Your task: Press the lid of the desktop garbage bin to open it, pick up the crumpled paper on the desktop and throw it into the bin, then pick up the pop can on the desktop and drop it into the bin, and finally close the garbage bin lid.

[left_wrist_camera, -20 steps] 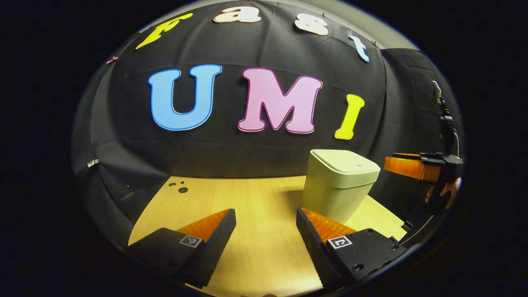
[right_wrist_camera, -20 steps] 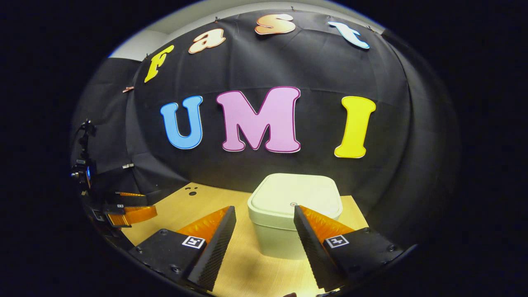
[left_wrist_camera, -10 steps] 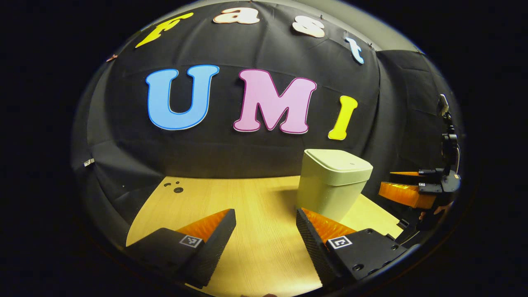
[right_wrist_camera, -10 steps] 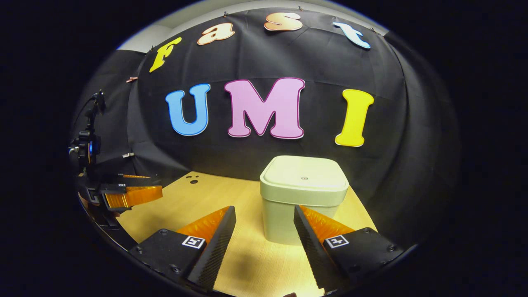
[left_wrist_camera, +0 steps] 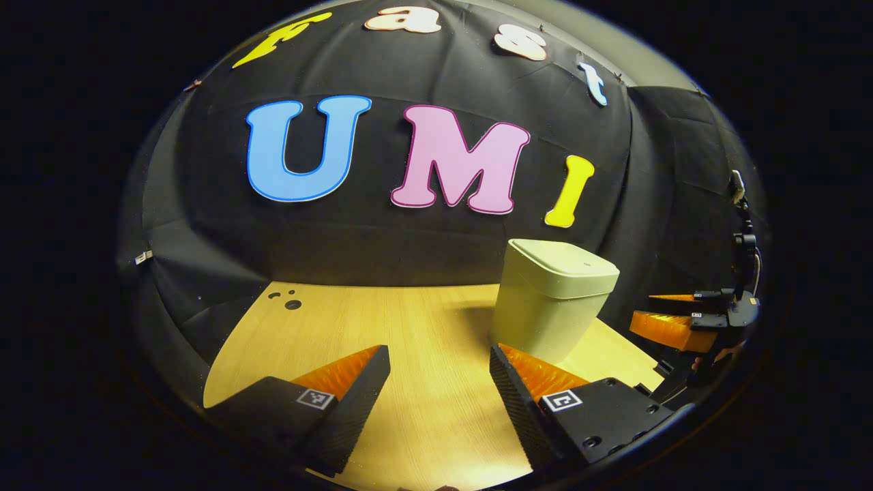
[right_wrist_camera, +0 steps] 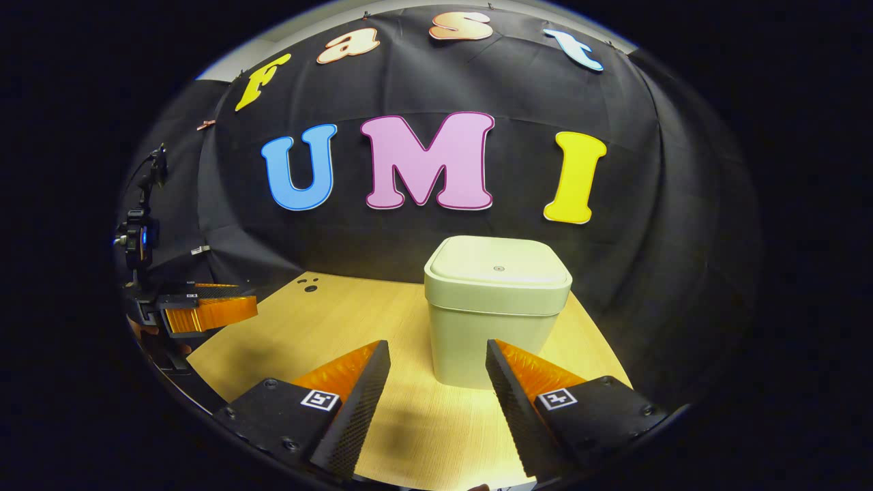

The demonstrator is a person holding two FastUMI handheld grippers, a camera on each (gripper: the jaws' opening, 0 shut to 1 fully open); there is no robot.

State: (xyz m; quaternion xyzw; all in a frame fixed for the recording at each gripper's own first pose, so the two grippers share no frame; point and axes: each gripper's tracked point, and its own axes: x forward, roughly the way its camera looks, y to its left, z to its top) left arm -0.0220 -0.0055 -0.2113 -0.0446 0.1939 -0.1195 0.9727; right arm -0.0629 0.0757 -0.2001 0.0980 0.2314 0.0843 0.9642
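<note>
A pale green desktop garbage bin stands upright on the wooden table with its lid shut. My left gripper is open above the table, left of and nearer than the bin, with nothing between its fingers. My right gripper is open too, held back from the bin's front with a gap between them. The right gripper also appears at the far right of the left gripper view, and the left gripper at the far left of the right gripper view.
The wooden table runs back to the black cloth wall. A few small dark holes mark its far left corner. Its right edge lies just past the bin.
My right gripper has drawn back and down from above the bin's lid, so the bin now sits farther off and its front wall shows. The left gripper shifted slightly.
</note>
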